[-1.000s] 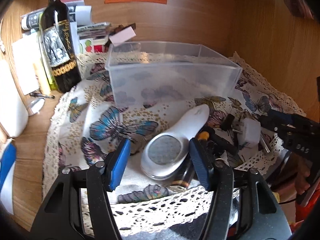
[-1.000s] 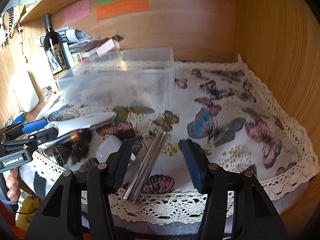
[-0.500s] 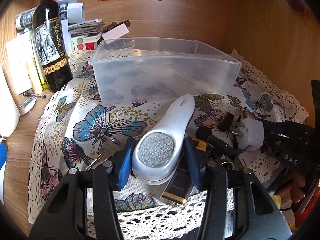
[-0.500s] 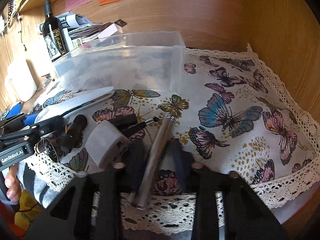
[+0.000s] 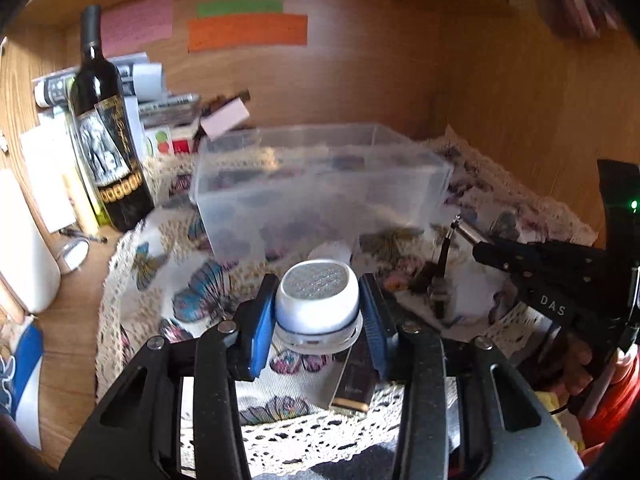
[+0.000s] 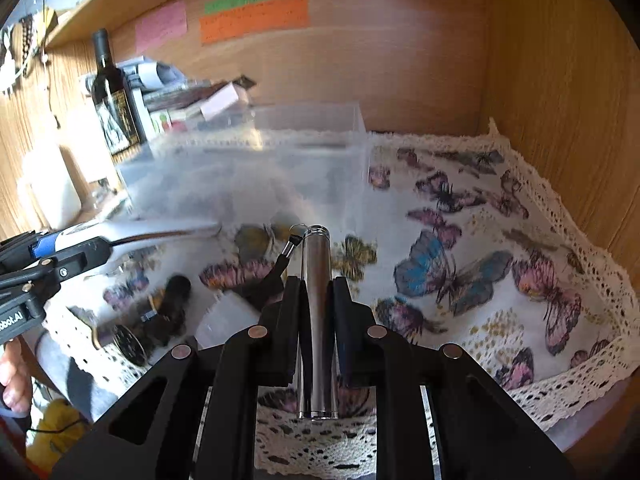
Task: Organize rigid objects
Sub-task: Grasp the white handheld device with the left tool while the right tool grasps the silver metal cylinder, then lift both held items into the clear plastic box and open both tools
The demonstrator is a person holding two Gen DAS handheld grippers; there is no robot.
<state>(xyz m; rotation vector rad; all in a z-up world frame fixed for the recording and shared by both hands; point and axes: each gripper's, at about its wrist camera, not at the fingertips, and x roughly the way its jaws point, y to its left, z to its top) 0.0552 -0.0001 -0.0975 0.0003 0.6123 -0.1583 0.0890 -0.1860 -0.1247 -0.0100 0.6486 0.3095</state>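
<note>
My left gripper [image 5: 318, 312] is shut on the round head of a white handheld device [image 5: 318, 298] and holds it above the butterfly cloth [image 5: 192, 296]; its long handle shows in the right wrist view [image 6: 152, 236]. My right gripper [image 6: 316, 300] is shut on a silver metal tube [image 6: 316, 312], lifted off the cloth and pointing at the clear plastic bin [image 6: 256, 172]. The bin also stands just ahead of the left gripper [image 5: 320, 188]. A white plug adapter [image 5: 476, 292], a black jack cable [image 5: 440, 264] and a dark flat case [image 5: 356, 376] lie on the cloth.
A wine bottle [image 5: 108, 140] stands left of the bin, with papers and boxes [image 5: 168, 120] behind it. A white jug [image 5: 24, 248] is at the far left. Wooden walls close the back and right [image 6: 560, 100]. Small dark objects [image 6: 168, 308] lie near the cloth's front edge.
Both grippers closed and lifted: the left took the white device by its head, the right took the silver tube. Both objects are now off the cloth, pointing at the bin.
</note>
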